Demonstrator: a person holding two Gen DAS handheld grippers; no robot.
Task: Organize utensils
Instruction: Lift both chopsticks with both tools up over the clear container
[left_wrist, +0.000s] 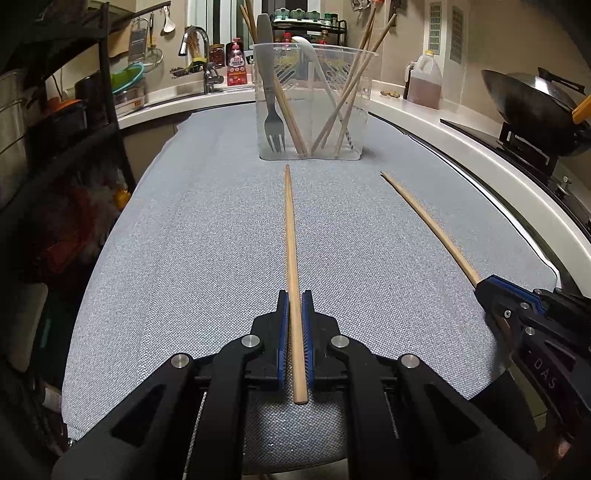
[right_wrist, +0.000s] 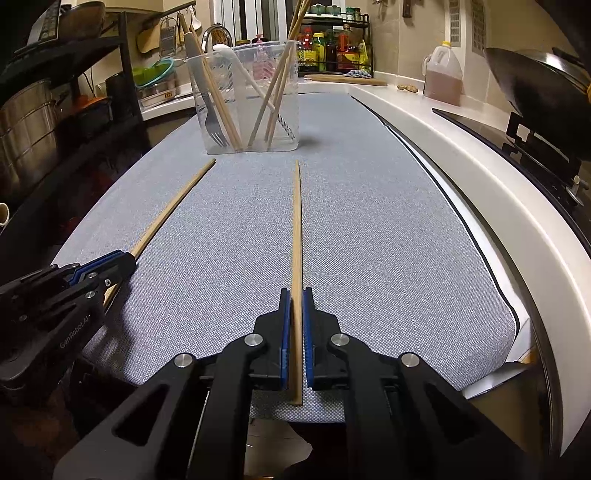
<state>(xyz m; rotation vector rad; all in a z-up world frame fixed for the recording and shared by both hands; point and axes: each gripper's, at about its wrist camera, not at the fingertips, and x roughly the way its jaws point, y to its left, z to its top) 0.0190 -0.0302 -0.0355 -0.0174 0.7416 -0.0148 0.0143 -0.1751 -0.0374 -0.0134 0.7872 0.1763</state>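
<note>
My left gripper (left_wrist: 295, 295) is shut on a wooden chopstick (left_wrist: 291, 236) that runs forward over the grey-blue cloth toward a clear plastic holder (left_wrist: 313, 99). The holder contains a fork (left_wrist: 272, 122), a white spoon and several chopsticks. My right gripper (right_wrist: 296, 293) is shut on a second chopstick (right_wrist: 296, 229), pointing the same way. In the left wrist view the right gripper (left_wrist: 484, 284) and its chopstick (left_wrist: 428, 218) show at the right. In the right wrist view the left gripper (right_wrist: 125, 258) and its chopstick (right_wrist: 173, 203) show at the left, with the holder (right_wrist: 243, 96) ahead.
A white counter edge (left_wrist: 480, 155) curves along the right with a wok (left_wrist: 532, 99) on a stove and an oil jug (left_wrist: 424, 79). A sink faucet (left_wrist: 195, 44) and a spice rack stand behind. A dark shelf rack (right_wrist: 55, 110) with pots fills the left.
</note>
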